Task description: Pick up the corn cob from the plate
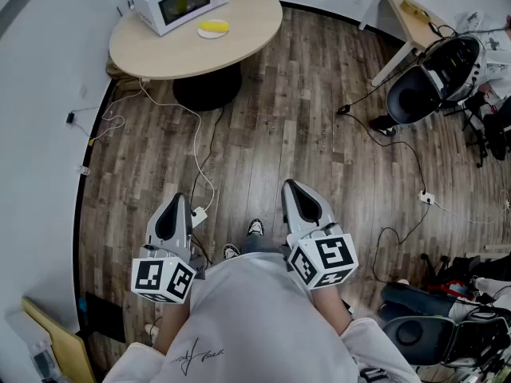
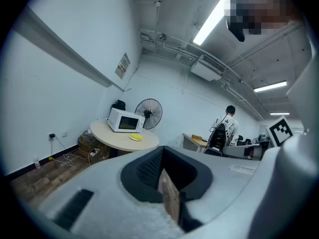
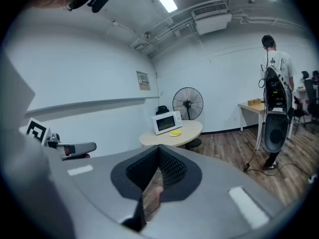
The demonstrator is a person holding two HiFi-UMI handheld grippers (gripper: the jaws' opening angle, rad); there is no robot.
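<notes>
Corn cob (image 1: 214,26) lies short and yellow on its pale plate (image 1: 209,35), midway between the table's (image 1: 251,22) far and near edges, just beside the microwave (image 1: 180,1); I stand well apart from it, so left gripper (image 1: 177,202) and right gripper (image 1: 292,188) hang close to my body, both jaws together and empty; nothing to clamp until I walk over, I'd judge.

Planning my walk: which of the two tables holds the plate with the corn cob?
The round table, where the plate lies beside the microwave; the other, a desk, is rectangular.
</notes>
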